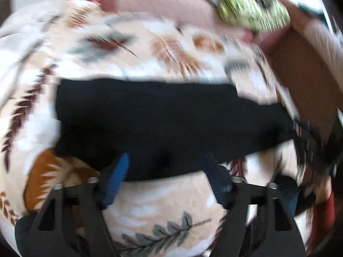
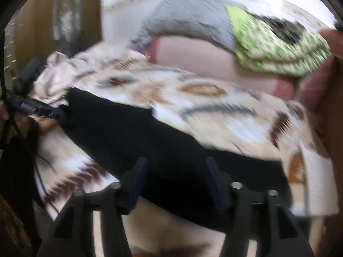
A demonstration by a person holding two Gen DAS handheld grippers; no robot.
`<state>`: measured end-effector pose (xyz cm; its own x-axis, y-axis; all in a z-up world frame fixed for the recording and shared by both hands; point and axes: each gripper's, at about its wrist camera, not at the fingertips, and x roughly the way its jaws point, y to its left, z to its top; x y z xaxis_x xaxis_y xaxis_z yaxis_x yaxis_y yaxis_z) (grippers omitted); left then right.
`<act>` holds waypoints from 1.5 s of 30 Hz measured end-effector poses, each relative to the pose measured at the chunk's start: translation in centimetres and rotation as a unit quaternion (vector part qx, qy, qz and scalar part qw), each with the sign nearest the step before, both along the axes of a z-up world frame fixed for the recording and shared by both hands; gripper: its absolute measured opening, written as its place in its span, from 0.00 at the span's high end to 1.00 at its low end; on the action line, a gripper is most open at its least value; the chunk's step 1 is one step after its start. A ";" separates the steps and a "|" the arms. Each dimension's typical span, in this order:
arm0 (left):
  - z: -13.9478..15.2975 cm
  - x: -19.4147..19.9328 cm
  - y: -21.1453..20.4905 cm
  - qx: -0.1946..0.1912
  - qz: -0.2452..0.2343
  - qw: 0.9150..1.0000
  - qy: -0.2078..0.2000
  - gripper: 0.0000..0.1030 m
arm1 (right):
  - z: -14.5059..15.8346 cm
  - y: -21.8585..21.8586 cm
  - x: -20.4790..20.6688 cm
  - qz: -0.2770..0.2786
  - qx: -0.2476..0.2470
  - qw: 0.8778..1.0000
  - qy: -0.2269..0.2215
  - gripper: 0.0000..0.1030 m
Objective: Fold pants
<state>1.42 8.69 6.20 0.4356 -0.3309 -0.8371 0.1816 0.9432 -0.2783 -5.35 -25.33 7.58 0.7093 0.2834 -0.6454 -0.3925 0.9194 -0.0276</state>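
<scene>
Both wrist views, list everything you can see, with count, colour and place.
pants: one, black, flat across the middle of the blanket.
blanket: one, cream with brown and grey leaf print, covering the bed.
pale cloth: one, crumpled, off-white, beyond the pants' far end in the right view.
pink cushion: one, behind the blanket.
grey quilt: one, above the cushion.
green patterned bundle: one, folded, on the cushion.
left tool: one, blue fingers, open over the pants' near edge.
right tool: one, dark blue fingers, open over the pants.

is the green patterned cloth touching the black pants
Apart. The right wrist view shows the green patterned cloth up on pink bedding, with patterned blanket between it and the black pants.
</scene>
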 end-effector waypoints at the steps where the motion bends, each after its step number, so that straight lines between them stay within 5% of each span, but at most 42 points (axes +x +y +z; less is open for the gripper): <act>1: 0.6 0.2 0.9 0.000 0.025 1.000 -0.009 0.28 | 0.2 1.7 0.2 0.019 -0.006 1.000 -0.010 0.43; 10: -1.5 4.3 7.1 0.024 0.176 0.984 0.026 0.21 | -3.0 12.1 2.5 0.111 -0.058 0.992 -0.030 0.42; 13: -2.9 5.1 7.4 0.004 0.180 0.983 0.047 0.21 | -4.7 13.5 3.8 0.101 -0.092 0.990 -0.026 0.44; 15: -3.4 5.7 6.7 0.003 0.162 0.986 0.043 0.21 | -5.4 13.4 5.1 0.096 -0.078 0.992 -0.005 0.57; 16: -3.5 5.7 6.3 0.002 0.154 0.987 0.042 0.23 | -5.6 13.3 5.9 0.091 -0.065 0.994 0.010 0.85; 17: -3.4 6.0 6.0 -0.003 0.144 0.989 0.041 0.27 | -5.5 13.0 6.2 0.085 -0.053 0.995 0.021 0.90; 19: -2.5 5.8 5.8 0.010 0.141 0.990 0.029 0.57 | -4.4 12.0 6.2 0.076 -0.018 0.997 0.024 0.92; 20: -1.9 5.6 5.9 0.013 0.138 0.990 0.024 0.63 | -3.6 11.7 5.5 0.075 -0.007 0.997 0.016 0.92; 24: -0.7 3.7 7.7 -0.025 0.135 0.990 0.018 0.66 | -1.4 10.8 2.1 0.085 0.014 0.996 -0.019 0.96; 27: -2.3 3.3 7.2 0.029 0.135 0.990 0.036 0.55 | -3.5 10.6 1.7 0.077 -0.005 0.997 0.009 0.90; 30: -3.0 3.0 7.6 0.028 0.145 0.988 0.043 0.48 | -4.7 9.1 2.7 0.051 0.030 0.996 0.071 0.90; 32: -2.7 2.8 7.9 0.023 0.146 0.988 0.037 0.43 | -3.6 7.6 2.7 0.039 0.073 0.995 0.063 0.84; 35: -2.7 3.1 8.0 0.018 0.150 0.988 0.040 0.40 | -2.5 7.4 2.7 0.039 0.082 0.995 0.050 0.58; 37: -2.8 3.2 8.0 0.018 0.149 0.988 0.045 0.40 | -2.3 8.3 2.3 0.059 0.083 0.994 0.042 0.52; 45: -0.8 3.9 6.9 -0.009 0.127 0.991 0.035 0.40 | -4.3 15.4 1.9 0.139 0.019 0.990 0.019 0.46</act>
